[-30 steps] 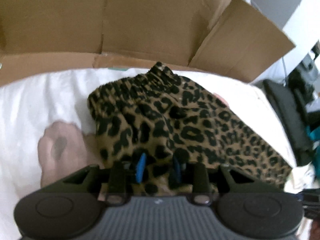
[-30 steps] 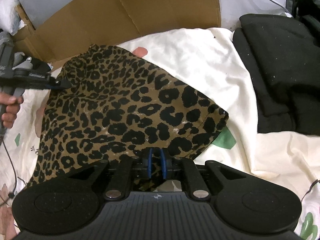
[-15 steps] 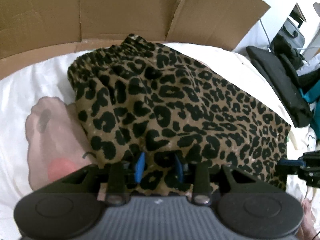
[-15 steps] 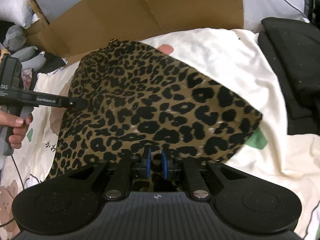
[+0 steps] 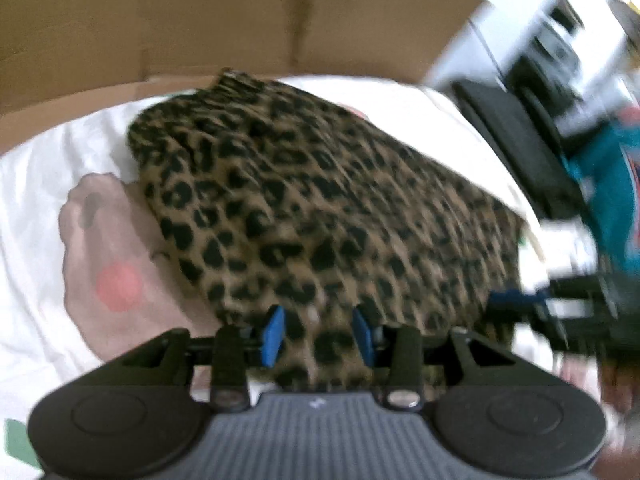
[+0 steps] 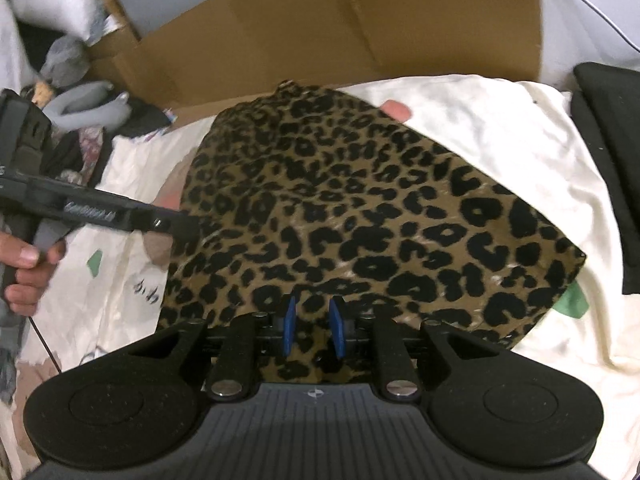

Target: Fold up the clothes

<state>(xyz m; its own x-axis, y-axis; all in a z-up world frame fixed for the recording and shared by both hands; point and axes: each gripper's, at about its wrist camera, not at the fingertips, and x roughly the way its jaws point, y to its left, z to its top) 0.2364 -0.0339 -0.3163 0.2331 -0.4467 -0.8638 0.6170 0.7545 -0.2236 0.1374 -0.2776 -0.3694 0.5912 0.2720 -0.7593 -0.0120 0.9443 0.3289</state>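
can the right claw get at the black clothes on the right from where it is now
Probably yes: the right claw is opening over the leopard garment, and only bare white sheet separates that from the black clothes.

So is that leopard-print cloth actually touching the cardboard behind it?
Cannot tell. In the right wrist view the leopard-print cloth reaches the cardboard's lower edge, but overlap hides any contact or gap.

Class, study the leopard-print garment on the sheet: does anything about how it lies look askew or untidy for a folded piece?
Mostly tidy. The leopard-print garment lies flat in a folded block on the white sheet, but its gathered far end is bunched, and the block sits skewed to the cardboard behind it.
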